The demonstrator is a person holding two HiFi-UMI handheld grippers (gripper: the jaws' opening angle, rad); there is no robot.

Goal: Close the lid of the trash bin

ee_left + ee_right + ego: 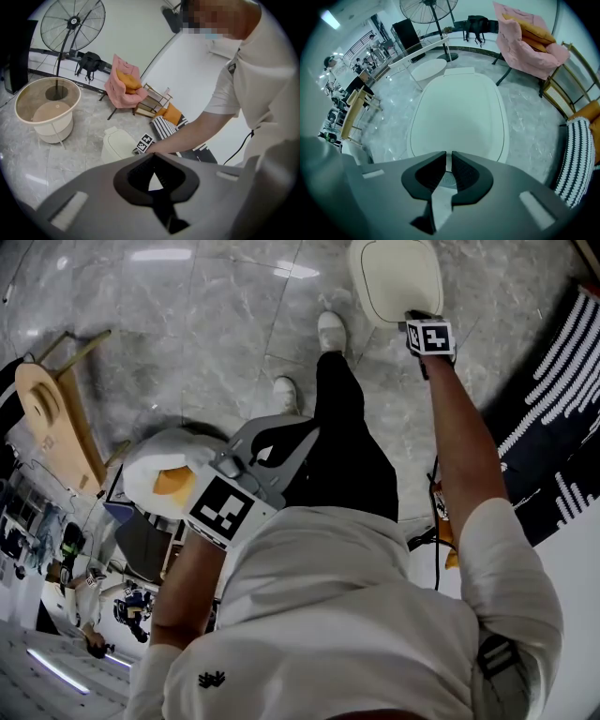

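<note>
The trash bin stands on the marble floor in front of the person's feet, well apart from the body. Its white lid looks already flat on the bin, w/ no gap that I can see at the rim. I cannot tell if it is latched.

The right gripper is stretched out on a long arm to the near edge of the lid. Its jaws are pressed almost together w/ only a thin slit, and nothing is held between them. The tips sit over a small round grey spot on the lid, approx. at the front edge. Contact is probable, but I am not sure.

The left gripper is kept back near the chest, far from the bin. Its tips meet each other and it holds nothing.

What can go wrong, in my judgement:
- The lid is smooth and the clenched tips are narrow. A push not straight down can let them slide off the front edge.
- The bin looks light and nothing holds it. A slanted push can move it away on the smooth floor.
- If the grey spot is a press-button, too much force there can maybe release the lid again.
</note>
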